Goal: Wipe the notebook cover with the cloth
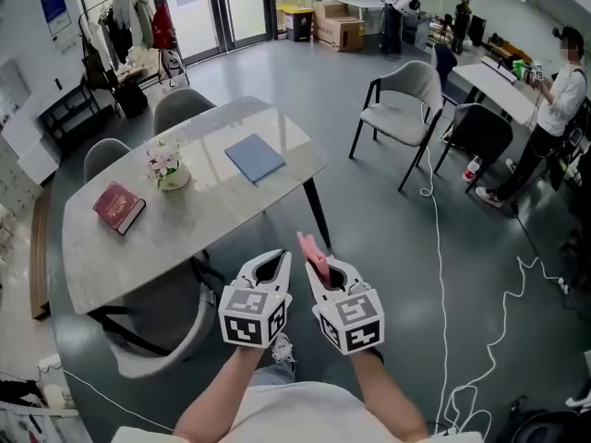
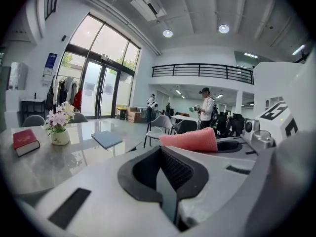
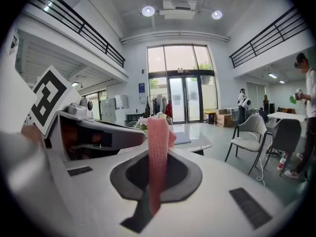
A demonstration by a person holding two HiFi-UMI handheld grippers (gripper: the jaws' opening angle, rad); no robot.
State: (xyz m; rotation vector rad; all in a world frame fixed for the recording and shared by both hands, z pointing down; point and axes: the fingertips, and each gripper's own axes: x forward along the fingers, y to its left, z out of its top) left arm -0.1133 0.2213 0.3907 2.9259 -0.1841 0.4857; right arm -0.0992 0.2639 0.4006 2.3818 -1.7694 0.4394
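Observation:
A blue notebook (image 1: 255,158) lies flat on the marble table (image 1: 203,212), also visible in the left gripper view as the notebook (image 2: 107,138). My right gripper (image 1: 316,258) is shut on a pink cloth (image 1: 314,253), which sticks up between its jaws as the cloth (image 3: 158,152). My left gripper (image 1: 274,263) is shut with nothing in it. Both grippers hang side by side in front of the table's near edge, well short of the notebook. From the left gripper view the pink cloth (image 2: 190,139) shows to the right.
A red book (image 1: 118,207) and a small flower pot (image 1: 167,167) sit on the table's left part. Grey chairs (image 1: 404,107) stand around. A white cable (image 1: 436,247) runs over the floor at right. People stand in the background.

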